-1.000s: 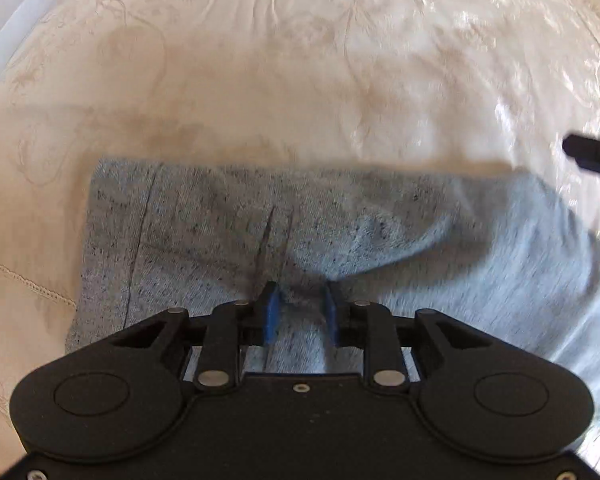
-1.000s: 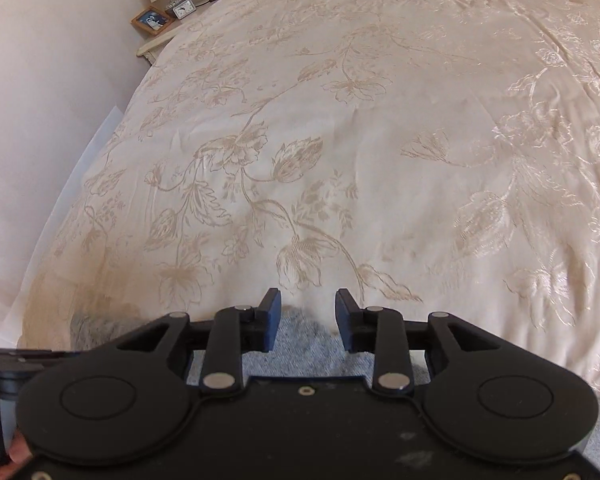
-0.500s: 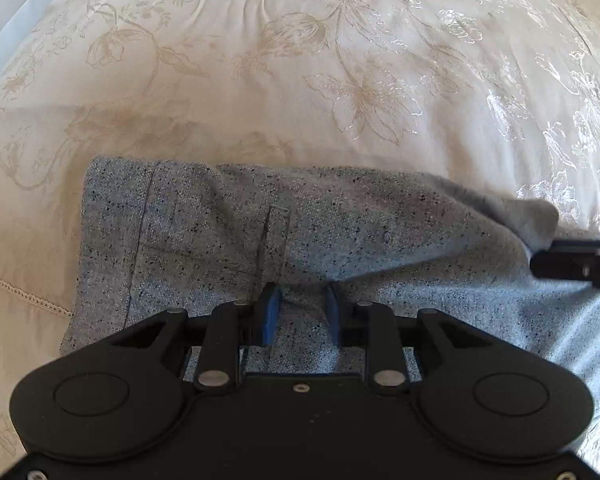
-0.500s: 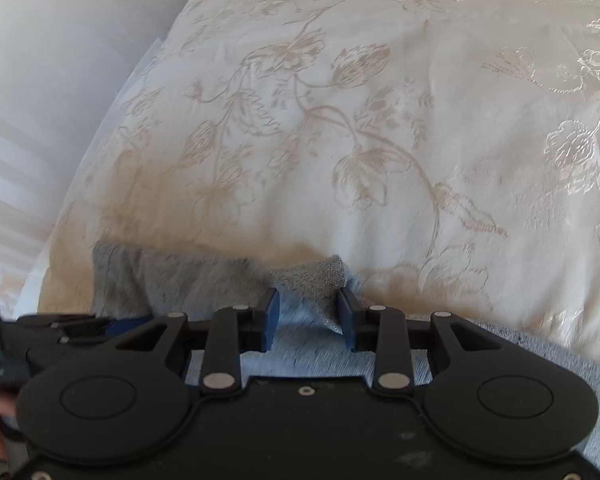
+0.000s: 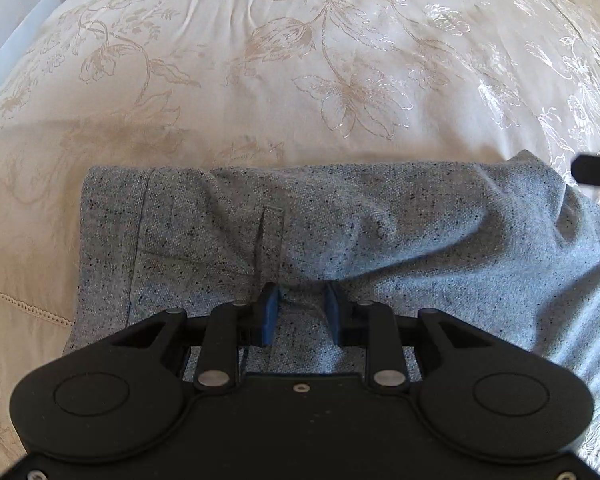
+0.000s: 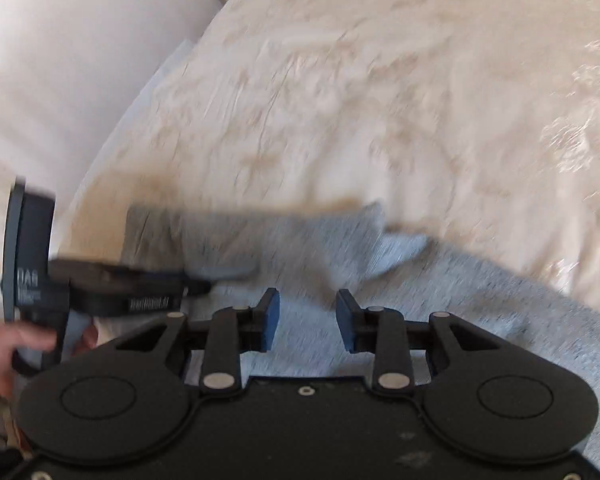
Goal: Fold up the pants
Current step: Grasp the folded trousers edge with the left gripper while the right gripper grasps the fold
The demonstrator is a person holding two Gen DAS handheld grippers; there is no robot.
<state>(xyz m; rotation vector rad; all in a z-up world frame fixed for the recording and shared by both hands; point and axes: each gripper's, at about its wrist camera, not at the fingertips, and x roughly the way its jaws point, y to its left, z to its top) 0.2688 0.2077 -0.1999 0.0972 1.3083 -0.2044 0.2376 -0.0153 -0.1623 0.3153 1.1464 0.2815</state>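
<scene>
Your grey speckled pants (image 5: 340, 232) lie on the bed, over its cream flowered bedspread (image 5: 300, 60), folded into a broad band with the hemmed end at the left side of the left wrist view. Your left gripper (image 5: 302, 306) sits low over the near edge of the pants with its blue pads apart; a small ridge of the cloth stands between them, but you cannot tell from this view whether the pads are pinching it. Your right gripper (image 6: 307, 316) hangs above the pants with its jaws spread wide and nothing between them; that view is blurred. A loose corner of the pants (image 6: 396, 240) sticks up beyond its fingertips. In the right wrist view your left hand (image 6: 4, 348) holds the other tool beside the pants.
</scene>
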